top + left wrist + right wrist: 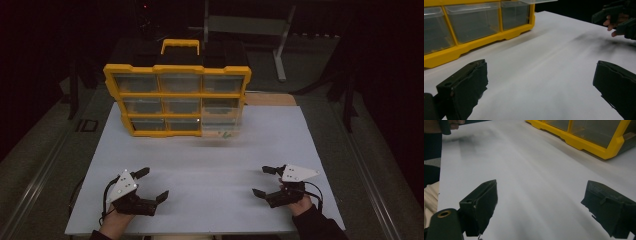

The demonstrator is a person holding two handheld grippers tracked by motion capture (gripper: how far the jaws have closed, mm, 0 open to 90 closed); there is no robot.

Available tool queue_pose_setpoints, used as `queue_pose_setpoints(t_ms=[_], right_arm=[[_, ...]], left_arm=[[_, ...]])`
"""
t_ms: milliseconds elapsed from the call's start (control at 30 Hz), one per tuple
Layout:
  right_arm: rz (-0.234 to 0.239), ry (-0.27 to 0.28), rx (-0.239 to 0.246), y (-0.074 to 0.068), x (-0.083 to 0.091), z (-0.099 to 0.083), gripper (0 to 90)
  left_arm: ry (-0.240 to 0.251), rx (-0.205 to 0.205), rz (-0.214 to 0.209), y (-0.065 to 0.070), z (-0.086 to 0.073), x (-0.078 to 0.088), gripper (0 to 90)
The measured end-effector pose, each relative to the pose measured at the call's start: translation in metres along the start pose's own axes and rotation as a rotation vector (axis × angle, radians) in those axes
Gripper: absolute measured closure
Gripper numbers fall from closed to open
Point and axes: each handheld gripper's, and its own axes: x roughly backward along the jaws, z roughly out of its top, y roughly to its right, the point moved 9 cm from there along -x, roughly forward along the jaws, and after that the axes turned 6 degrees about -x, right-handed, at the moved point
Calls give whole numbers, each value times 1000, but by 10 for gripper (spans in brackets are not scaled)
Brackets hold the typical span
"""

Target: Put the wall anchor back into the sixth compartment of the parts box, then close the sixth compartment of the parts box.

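On the white table (210,160), at its far side left of centre, stands the yellow organizer (177,97) with clear drawers; its lower-right drawer (221,120) sticks out. Near the front edge, well apart from it, the left gripper (152,184) and right gripper (261,180) rest with jaws spread wide, grasping nothing.

We held the right gripper (541,205) with its jaws spread wide over the white board (536,170), nothing between them. The yellow drawer cabinet (586,137) stood well beyond the gripper, off to the upper right, its clear drawers (596,128) facing us.
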Motion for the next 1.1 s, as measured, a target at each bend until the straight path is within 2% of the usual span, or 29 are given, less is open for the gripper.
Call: queue_pose_setpoints(t_ms=[267,333,567,1100], right_arm=[[-4,-3,5,1,0,-1,121],[-3,1,4,0,0,0,121],[2,-9,7,-2,-2,-2,122],[-1,8,-3,-1,0,0,121]], left_arm=[[35,6,52,-10,0,1,0],[44,22,55,-11,0,1,0],[35,15,65,-13,-1,0,0],[41,32,81,-16,-1,2,0]])
